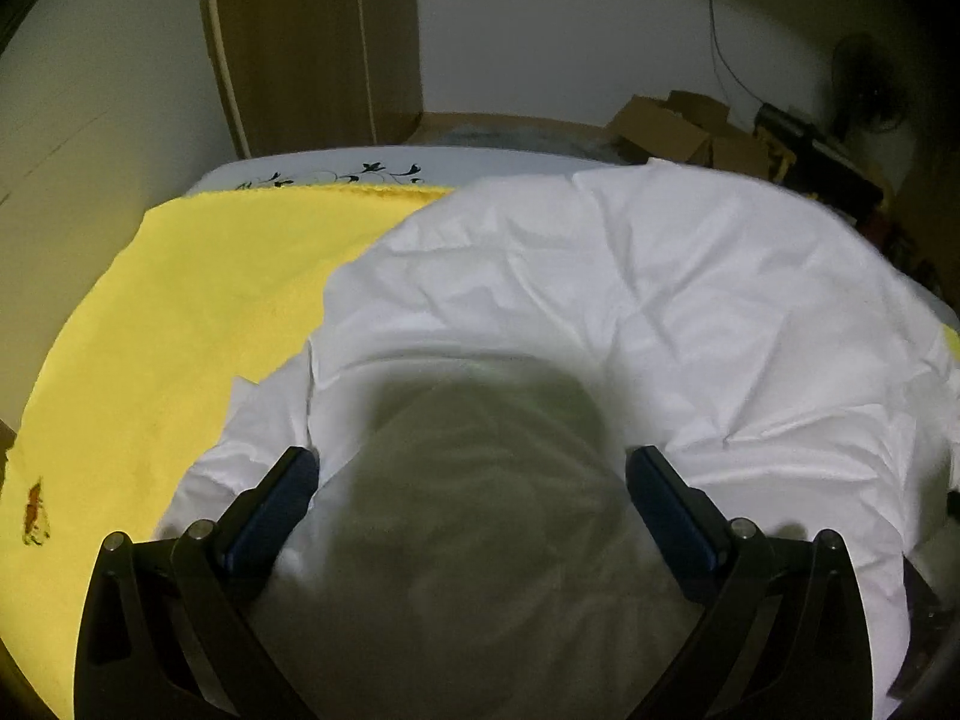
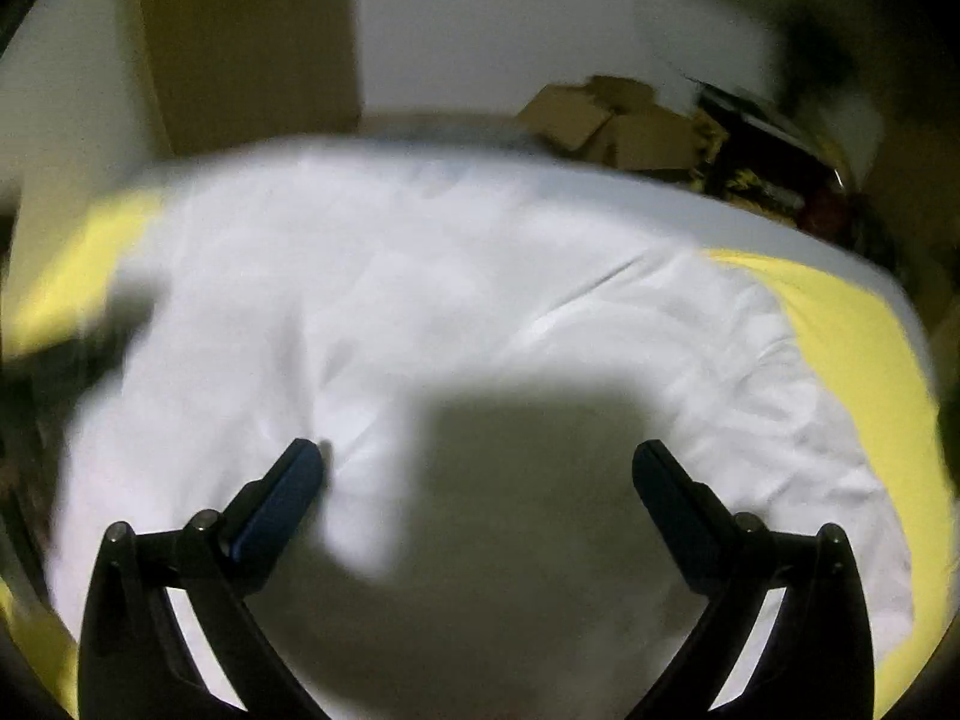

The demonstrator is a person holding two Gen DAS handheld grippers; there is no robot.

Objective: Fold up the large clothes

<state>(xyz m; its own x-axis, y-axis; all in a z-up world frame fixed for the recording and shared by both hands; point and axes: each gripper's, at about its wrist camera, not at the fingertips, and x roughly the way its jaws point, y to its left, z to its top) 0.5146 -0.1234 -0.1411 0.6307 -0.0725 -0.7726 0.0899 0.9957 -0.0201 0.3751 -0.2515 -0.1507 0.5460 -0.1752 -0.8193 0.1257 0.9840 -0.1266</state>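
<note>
A large white garment [image 1: 630, 300] lies crumpled across a yellow sheet [image 1: 180, 330] on a bed. My left gripper [image 1: 471, 468] hovers just above the garment's near part, open, with nothing between its fingers; its shadow falls on the cloth below. In the right wrist view the same white garment [image 2: 450, 276] spreads wide, blurred by motion. My right gripper [image 2: 477, 462] is open above it too, holding nothing, with a dark shadow beneath. Yellow sheet [image 2: 852, 348] shows at the right.
A wooden wardrobe [image 1: 312, 42] stands behind the bed at the left. Cardboard boxes [image 1: 678, 126] and dark clutter [image 1: 810, 150] sit by the far right wall, with a fan [image 1: 864, 90]. The bed's white patterned edge [image 1: 336, 171] runs along the back.
</note>
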